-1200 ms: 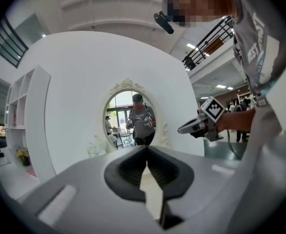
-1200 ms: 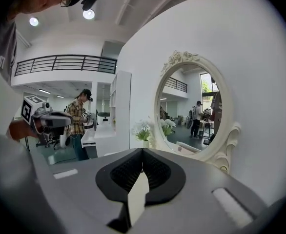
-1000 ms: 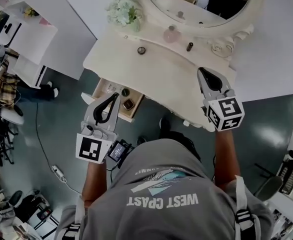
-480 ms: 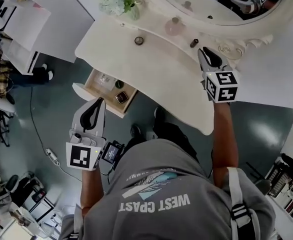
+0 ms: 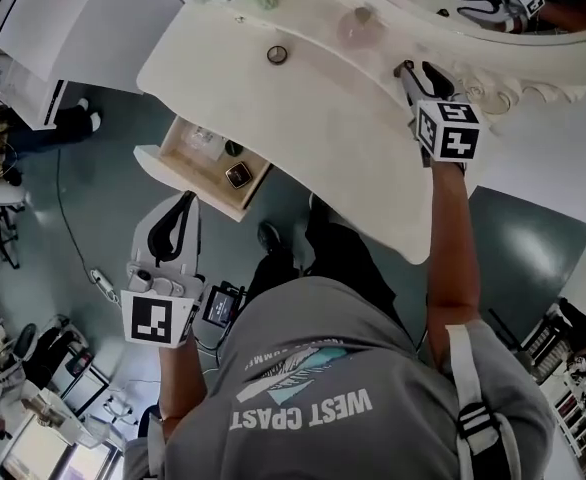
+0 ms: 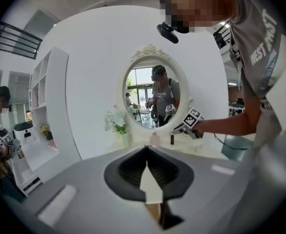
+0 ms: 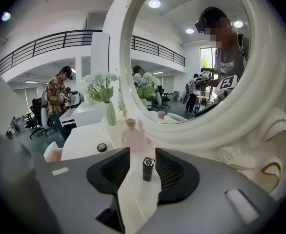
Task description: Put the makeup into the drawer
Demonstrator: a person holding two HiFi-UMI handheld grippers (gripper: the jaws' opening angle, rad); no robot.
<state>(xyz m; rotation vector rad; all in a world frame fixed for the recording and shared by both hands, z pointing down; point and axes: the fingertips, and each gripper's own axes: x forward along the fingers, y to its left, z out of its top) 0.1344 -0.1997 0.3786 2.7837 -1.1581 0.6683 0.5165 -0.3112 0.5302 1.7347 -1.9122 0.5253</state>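
Here the dark lipstick tube stands upright between the opening jaws of the right gripper, touching neither. The left gripper is closed and empty.

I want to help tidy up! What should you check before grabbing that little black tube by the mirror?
1. Right tool jaws opening, wider than the black tube: ok.
2. Tube upright between the jaws, pads not yet touching it: ok.
3. Pink bottle apart from the tool: ok.
4. Drawer open, bare space inside: ok.
5. Left tool shut and empty: ok.
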